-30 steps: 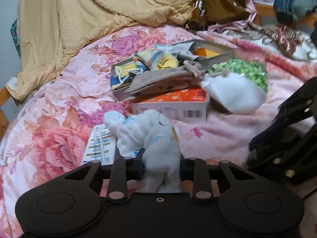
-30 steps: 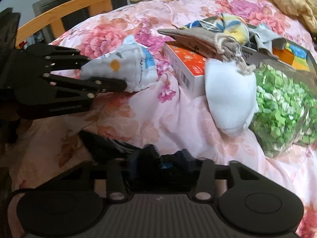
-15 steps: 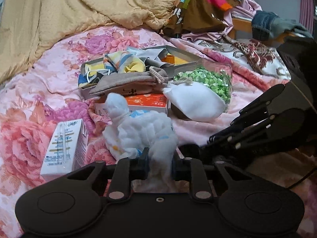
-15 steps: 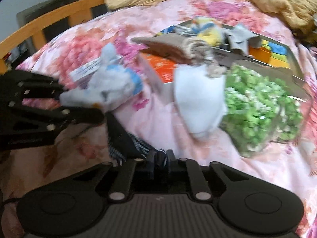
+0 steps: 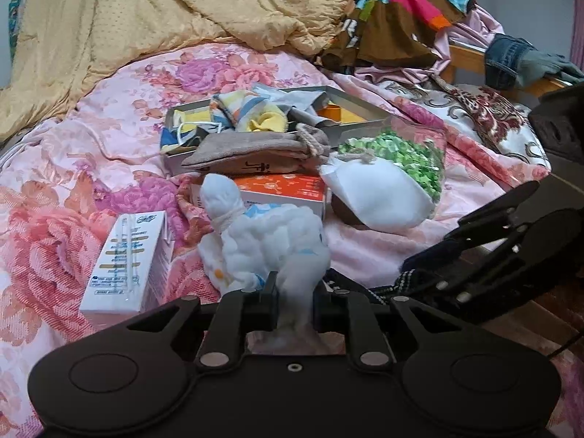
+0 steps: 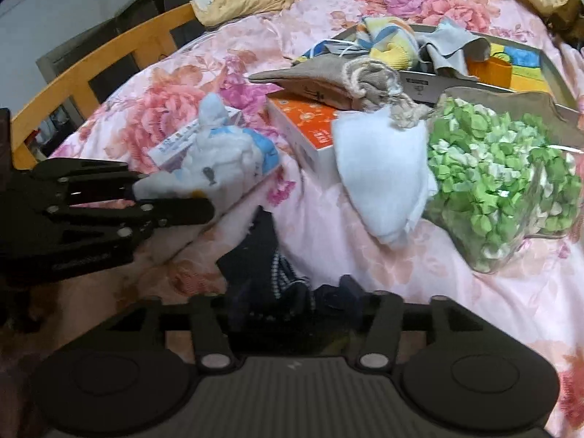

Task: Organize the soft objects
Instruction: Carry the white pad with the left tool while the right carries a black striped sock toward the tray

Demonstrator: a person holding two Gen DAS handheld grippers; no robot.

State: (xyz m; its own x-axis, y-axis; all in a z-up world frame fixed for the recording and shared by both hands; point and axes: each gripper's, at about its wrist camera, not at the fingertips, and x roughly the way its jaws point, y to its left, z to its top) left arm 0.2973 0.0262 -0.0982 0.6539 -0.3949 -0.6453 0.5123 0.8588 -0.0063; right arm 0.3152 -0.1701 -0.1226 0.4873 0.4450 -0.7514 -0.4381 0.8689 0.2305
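Room ahead of my left claw (image 5: 295, 304) was scarce: through the left wrist view the floral bed cover (image 5: 91, 153) lay bare only far left, toward the yellow blanket (image 5: 146, 18). My left claw was clamped on the white quilted cloth (image 5: 270, 241), which rose bunched above the fingers. A white carton (image 5: 126, 262) stood just left of it, its print too small for me to read. Behind sat an orange box (image 5: 281, 189) under a tan drawstring pouch (image 5: 252, 153) with a dark printed mark I could not make out, then a metal tray (image 5: 361, 107) of mixed fabrics. A white pouch (image 5: 379, 197) leaned on a clear bag of green pieces (image 5: 405, 157). My right claw (image 5: 463, 252) sat at the right edge, a dark striped cloth (image 5: 387, 284) trailing from it. Against half a second earlier, the carton and cloth stood nearer the lens.

Through the right wrist view, my right claw (image 6: 292, 303) was pinched on the dark striped cloth (image 6: 266, 255), which draped up over the cover. My left claw (image 6: 171, 197) entered from the left edge with the white quilted cloth (image 6: 226, 160) in its grip. The wooden bed rail (image 6: 109, 62) bounded the far left. Open cover lay lower right, below the green pieces (image 6: 500, 171). The blur of half a second before had cleared.
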